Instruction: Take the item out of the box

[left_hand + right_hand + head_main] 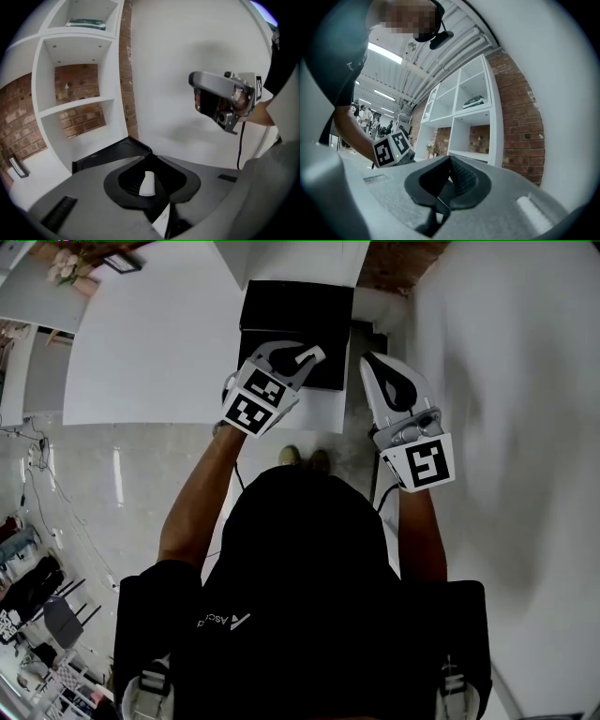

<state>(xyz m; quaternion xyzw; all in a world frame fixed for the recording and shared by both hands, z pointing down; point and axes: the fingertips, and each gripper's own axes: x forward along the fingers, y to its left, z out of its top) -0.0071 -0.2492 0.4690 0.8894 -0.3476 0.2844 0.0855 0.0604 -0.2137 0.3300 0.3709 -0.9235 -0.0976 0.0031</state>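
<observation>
The left gripper has its fingers slightly spread. A thin white sliver shows in the narrow gap between them; I cannot tell what it is, or whether the pads touch it. Just beyond the fingertips lies the black box with a dark flap raised. In the head view the box sits at upper centre on a white surface, and this gripper angles down over its near edge. No item inside the box can be made out. The right gripper has its fingers pressed together with nothing between them. In the head view it sits to the right of the box, beside it and not over it, close to a plain white wall. A bare forearm reaches up the frame from the person's dark shirt to the left gripper. In the left gripper view a white shelf unit backed by red brick fills the upper left.
</observation>
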